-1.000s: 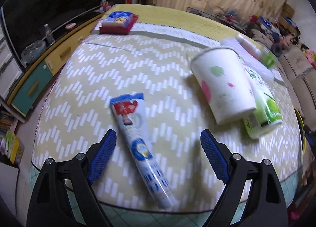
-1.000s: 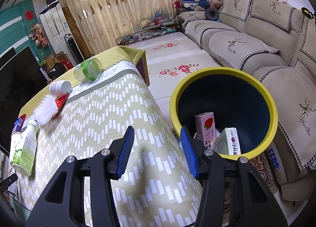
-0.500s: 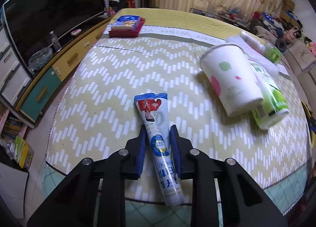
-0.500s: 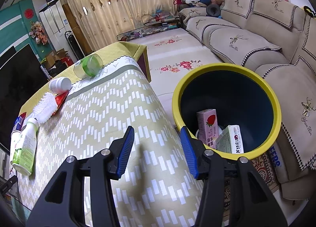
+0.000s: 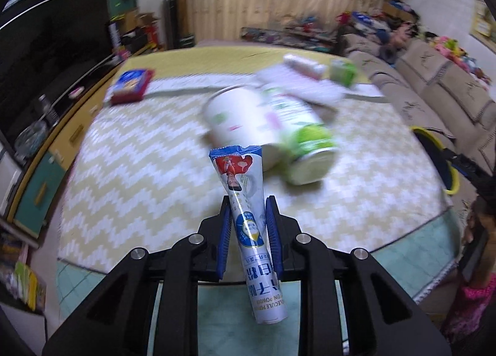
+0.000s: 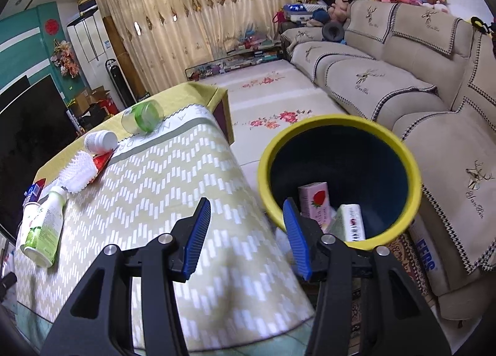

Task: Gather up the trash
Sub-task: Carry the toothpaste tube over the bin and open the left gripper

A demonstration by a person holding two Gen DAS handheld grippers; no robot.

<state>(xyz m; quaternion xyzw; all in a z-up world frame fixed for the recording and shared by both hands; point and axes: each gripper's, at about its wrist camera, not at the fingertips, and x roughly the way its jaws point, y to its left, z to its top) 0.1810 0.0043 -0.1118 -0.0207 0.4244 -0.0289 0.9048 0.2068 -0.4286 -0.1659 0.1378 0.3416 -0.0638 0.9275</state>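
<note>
My left gripper (image 5: 248,225) is shut on a white-and-blue tube (image 5: 245,201), held clear above the patterned table (image 5: 139,170). A white paper cup (image 5: 238,120) and a green-and-white bottle (image 5: 300,139) lie on their sides beyond it. In the right wrist view my right gripper (image 6: 246,232) stands open with nothing between its blue pads, over the table corner beside the yellow-rimmed bin (image 6: 338,176). A pink carton (image 6: 314,201) and a white box (image 6: 352,222) lie inside the bin. The same bottle (image 6: 43,225) lies at the far left.
A white brush (image 6: 77,171), a white jar (image 6: 100,142) and a green-lidded jar (image 6: 142,115) sit at the table's far end. A red-and-blue box (image 5: 131,84) lies at the back left. A beige sofa (image 6: 418,92) runs behind the bin. A TV cabinet (image 5: 46,154) flanks the table.
My left gripper went from open around the tube to shut on it, then lifted it off the table and swung right. The right gripper moved slightly nearer the bin, still open.
</note>
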